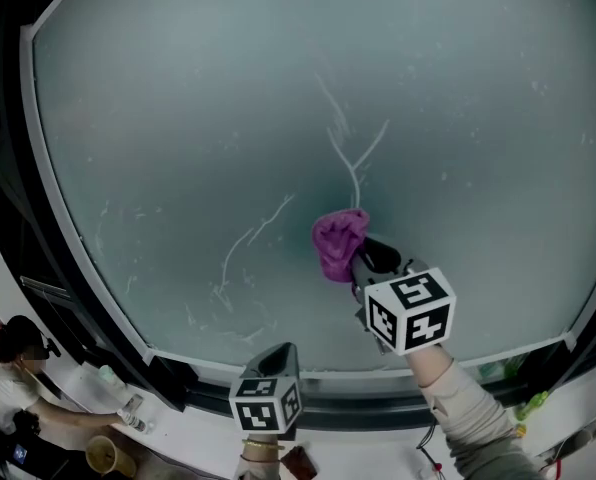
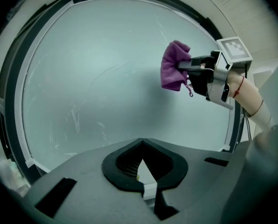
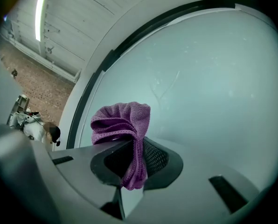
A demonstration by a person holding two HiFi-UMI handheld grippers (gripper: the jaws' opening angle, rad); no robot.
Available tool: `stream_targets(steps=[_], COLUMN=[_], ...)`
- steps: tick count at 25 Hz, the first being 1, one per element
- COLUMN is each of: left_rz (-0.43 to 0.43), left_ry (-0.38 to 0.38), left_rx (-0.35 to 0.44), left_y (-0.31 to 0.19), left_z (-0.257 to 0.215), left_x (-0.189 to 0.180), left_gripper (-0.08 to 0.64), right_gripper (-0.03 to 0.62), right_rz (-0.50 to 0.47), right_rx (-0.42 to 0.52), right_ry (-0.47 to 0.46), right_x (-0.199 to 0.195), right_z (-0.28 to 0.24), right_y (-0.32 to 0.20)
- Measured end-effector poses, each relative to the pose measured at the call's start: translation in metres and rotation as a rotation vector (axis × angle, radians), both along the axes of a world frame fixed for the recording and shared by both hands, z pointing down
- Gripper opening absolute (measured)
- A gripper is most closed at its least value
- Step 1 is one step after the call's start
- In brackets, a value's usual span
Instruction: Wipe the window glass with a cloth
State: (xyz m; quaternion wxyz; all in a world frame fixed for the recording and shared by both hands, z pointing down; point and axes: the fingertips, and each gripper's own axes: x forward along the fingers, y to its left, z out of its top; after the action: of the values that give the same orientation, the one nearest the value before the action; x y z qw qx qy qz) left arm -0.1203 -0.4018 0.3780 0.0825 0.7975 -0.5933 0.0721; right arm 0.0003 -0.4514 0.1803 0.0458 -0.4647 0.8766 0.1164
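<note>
Pinching a bunched purple cloth (image 1: 338, 243) between its jaws, the right claw (image 1: 358, 258) holds it up to the streaked window glass (image 1: 198, 118); the left claw (image 1: 283, 353) hangs lower, closed and empty.

The large frosted pale blue-grey window glass (image 1: 178, 118) stands upright in a dark frame, marked with thin white streaks near its middle and lower left. A purple microfibre cloth (image 1: 338, 243) is bunched into soft folds, pinched between the right gripper's (image 1: 366, 260) jaws, its crumpled front towards the pane's centre.
</note>
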Motion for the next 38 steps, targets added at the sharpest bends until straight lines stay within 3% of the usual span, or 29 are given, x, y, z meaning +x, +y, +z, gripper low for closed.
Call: stream_targets(steps=[6, 19, 38], left_rz=[-0.022, 0.001, 0.186], left_ry=[0.006, 0.003, -0.007], left_rx=[-0.008, -0.006, -0.007], left_y=[0.003, -0.005, -0.022], left_z=[0.004, 0.002, 0.002], left_x=[-0.011, -0.002, 0.079], left_gripper=[0.005, 0.005, 0.005], right_gripper=[0.051, 0.051, 0.051], right_rz=[0.007, 0.073, 0.322], right_rx=[-0.052, -0.042, -0.062], right_ry=[0.017, 0.057, 0.013], right_x=[-0.021, 0.001, 0.145], right_z=[0.015, 0.015, 0.024], right_y=[-0.023, -0.038, -0.028])
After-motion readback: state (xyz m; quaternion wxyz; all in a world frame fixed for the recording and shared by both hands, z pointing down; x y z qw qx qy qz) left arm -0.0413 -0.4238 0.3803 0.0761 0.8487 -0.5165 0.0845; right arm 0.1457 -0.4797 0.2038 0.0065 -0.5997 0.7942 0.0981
